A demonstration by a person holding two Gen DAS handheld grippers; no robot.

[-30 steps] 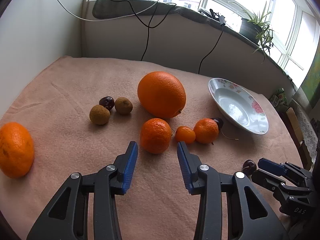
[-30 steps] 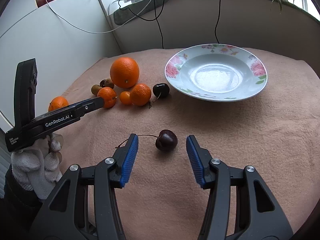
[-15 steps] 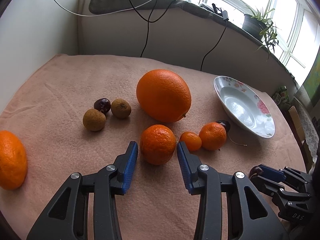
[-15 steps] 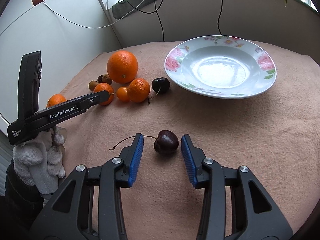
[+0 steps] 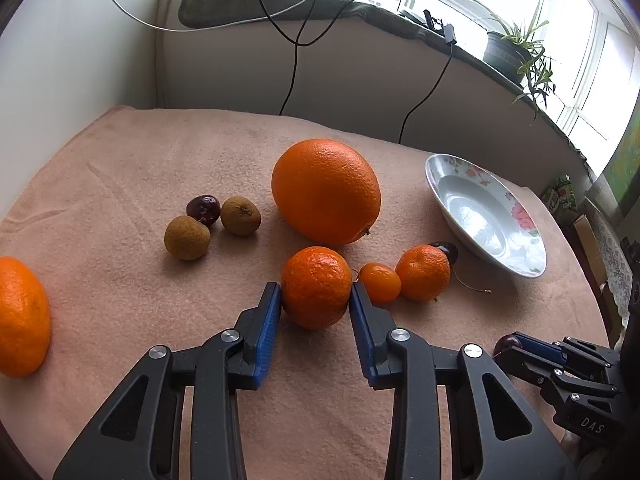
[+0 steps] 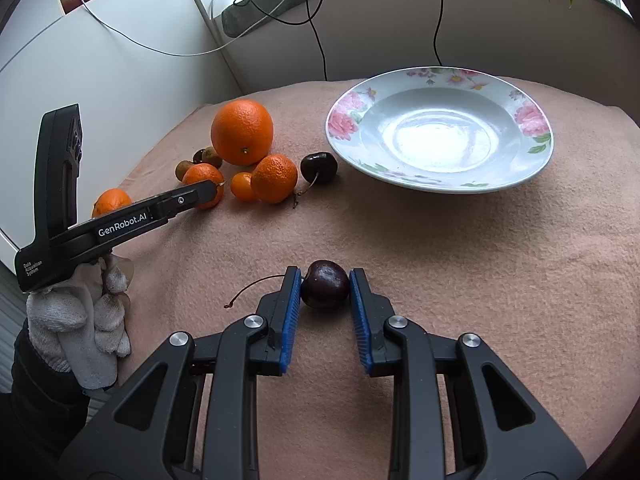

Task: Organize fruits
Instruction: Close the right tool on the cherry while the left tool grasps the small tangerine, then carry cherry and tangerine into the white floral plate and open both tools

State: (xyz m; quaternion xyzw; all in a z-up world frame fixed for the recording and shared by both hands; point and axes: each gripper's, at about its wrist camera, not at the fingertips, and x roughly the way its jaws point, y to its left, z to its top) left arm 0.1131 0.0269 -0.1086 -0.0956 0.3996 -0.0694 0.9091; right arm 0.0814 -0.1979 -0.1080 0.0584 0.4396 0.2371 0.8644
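My left gripper (image 5: pixel 315 300) is shut on a tangerine (image 5: pixel 316 285) that rests on the pink cloth. My right gripper (image 6: pixel 325 286) is shut on a dark cherry (image 6: pixel 325 289) with a long stem, also on the cloth. A big orange (image 5: pixel 326 190) lies behind the tangerine. A small kumquat (image 5: pixel 380 282), another tangerine (image 5: pixel 423 271) and a second cherry (image 6: pixel 318 167) lie beside it. The flowered plate (image 6: pixel 440 130) stands empty at the far right.
Two brown longans (image 5: pixel 187 237) and a dark fruit (image 5: pixel 204 207) lie at the left. Another orange (image 5: pixel 22 316) sits at the far left edge. Walls, hanging cables and a window sill with a plant (image 5: pixel 516 50) bound the table.
Both grippers moved forward and closed: the left one on the tangerine, the right one on the cherry. The fruits still rest on the cloth.
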